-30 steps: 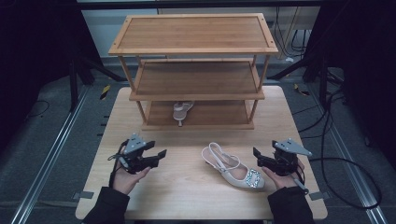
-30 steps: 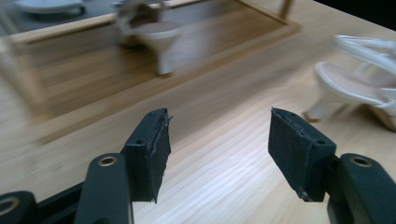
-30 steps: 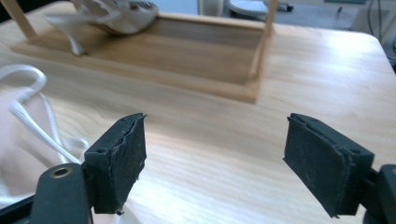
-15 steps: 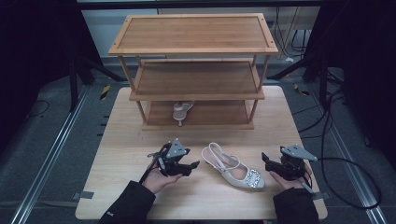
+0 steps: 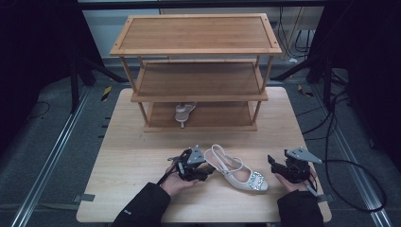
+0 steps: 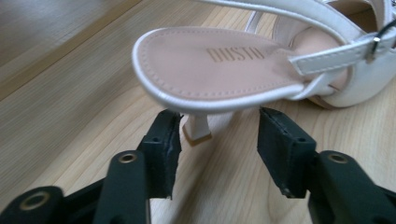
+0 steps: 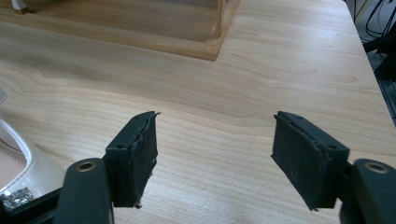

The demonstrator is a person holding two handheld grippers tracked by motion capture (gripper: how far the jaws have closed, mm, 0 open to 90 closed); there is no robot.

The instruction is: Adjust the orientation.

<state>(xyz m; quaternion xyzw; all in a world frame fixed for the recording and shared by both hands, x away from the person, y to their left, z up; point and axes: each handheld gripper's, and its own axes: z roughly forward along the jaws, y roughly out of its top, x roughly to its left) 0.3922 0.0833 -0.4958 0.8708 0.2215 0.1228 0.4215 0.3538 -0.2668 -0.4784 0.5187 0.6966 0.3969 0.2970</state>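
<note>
I've got the left gripper (image 5: 208, 171) right at the heel end of the white slingback heeled sandal with a jewelled buckle (image 5: 238, 169), jaws spread, one each side of the short heel (image 6: 196, 129) under the sole, not clamping anything. The sandal lies on the pale wooden table (image 5: 132, 156), in front of the three-tier wooden shoe rack (image 5: 198, 75). Right gripper (image 5: 276, 166) sits just past the sandal's toe end, jaws wide apart, empty. A second pale sandal (image 5: 183, 113) stands on the rack's bottom shelf.
</note>
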